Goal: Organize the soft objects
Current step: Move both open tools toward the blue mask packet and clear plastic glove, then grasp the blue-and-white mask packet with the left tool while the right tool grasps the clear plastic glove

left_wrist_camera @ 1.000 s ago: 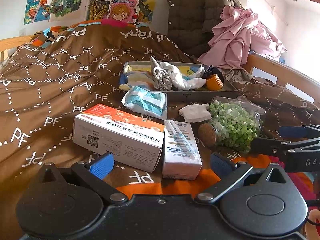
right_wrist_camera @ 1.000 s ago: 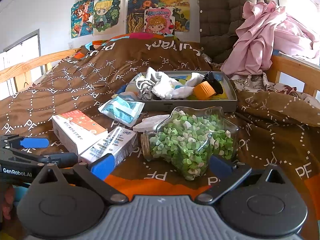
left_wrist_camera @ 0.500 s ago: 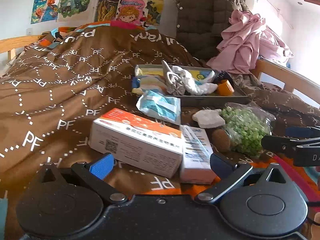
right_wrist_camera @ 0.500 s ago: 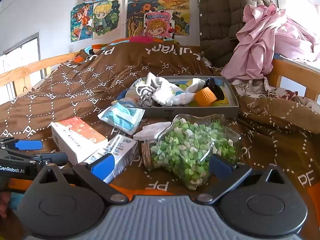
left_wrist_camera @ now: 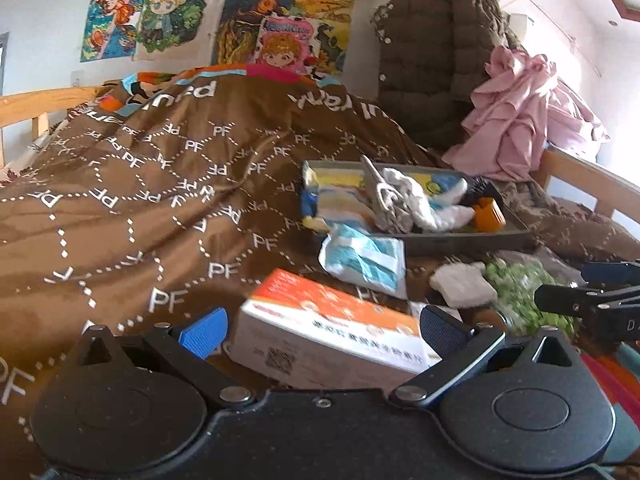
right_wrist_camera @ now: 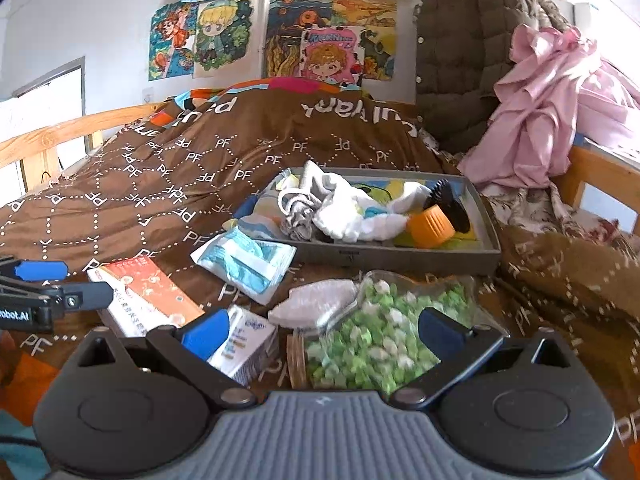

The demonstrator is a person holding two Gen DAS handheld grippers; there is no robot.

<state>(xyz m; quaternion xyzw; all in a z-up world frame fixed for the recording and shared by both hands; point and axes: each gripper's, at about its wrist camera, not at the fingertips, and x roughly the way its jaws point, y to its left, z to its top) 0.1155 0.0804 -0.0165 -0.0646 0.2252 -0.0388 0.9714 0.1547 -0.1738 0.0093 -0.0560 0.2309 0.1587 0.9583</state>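
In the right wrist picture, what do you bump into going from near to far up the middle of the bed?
Jar of green bits → white packet → grey tray → brown quilt → cartoon posters.

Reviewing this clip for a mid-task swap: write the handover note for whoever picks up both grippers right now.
Left gripper: open, empty, the orange-and-white box between its fingers.
Right gripper: open, empty, over the glass jar of green bits.
Grey tray on the brown quilt already holds white and striped cloths, plus an orange cap.
Still loose in front of the tray: blue mask pack and a white pad.
Left: move those soft items into the tray; the boxes and jar are hard.
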